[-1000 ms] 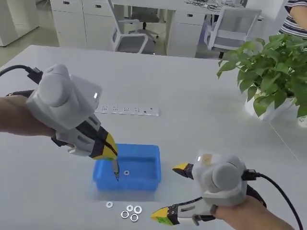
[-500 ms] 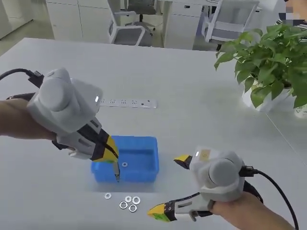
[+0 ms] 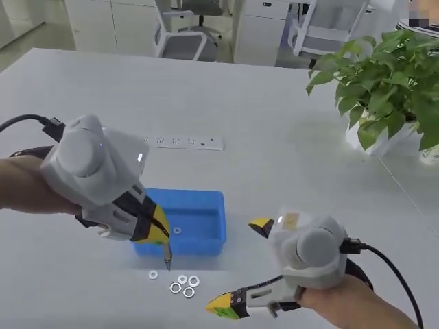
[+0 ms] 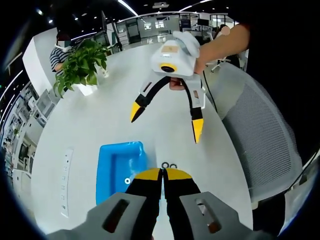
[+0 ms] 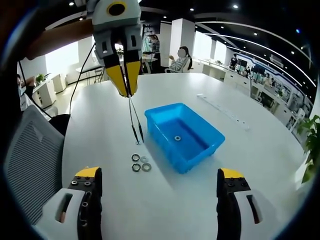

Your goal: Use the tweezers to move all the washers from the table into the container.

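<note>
One white table point(image 3: 288, 157) is occupied at centre frame by the blue container point(image 3: 199, 245), with one washer point(image 3: 178, 231) inside. The right gripper point(image 3: 240, 264) is held idle at lower right, jaws wide apart. The left gripper point(image 3: 156, 229) is pressed together on the tweezers point(image 3: 167, 255), whose long axis is pointed down-frame, tips just past the container's near wall. Four loose washers point(image 3: 182, 279) are noted just below-right of the tips and a lone washer point(image 3: 153, 275) just below-left. The left gripper is judged nearer.
</note>
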A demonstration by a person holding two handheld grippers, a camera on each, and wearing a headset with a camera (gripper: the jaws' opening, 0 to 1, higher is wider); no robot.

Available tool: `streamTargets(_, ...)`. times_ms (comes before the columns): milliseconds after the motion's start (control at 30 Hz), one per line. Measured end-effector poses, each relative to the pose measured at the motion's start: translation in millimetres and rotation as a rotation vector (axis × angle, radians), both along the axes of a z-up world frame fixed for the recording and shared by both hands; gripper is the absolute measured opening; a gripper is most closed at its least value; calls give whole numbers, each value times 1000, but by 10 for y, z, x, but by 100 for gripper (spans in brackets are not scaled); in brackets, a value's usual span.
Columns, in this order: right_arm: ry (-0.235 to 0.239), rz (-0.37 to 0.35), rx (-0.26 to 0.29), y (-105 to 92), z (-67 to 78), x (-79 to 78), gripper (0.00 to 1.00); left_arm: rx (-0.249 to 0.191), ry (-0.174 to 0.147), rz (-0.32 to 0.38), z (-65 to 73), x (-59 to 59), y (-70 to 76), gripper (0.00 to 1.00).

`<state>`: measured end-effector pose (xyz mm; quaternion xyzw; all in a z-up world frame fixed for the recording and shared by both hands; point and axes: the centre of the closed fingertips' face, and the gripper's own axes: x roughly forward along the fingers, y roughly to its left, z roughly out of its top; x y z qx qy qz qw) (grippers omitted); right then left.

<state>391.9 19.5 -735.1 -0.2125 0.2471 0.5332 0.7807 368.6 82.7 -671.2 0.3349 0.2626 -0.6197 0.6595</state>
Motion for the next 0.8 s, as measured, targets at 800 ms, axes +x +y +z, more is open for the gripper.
streamTargets(800,22,4,-12,5,-78,-47,96,4,37,-22,-211,-120,-91,5)
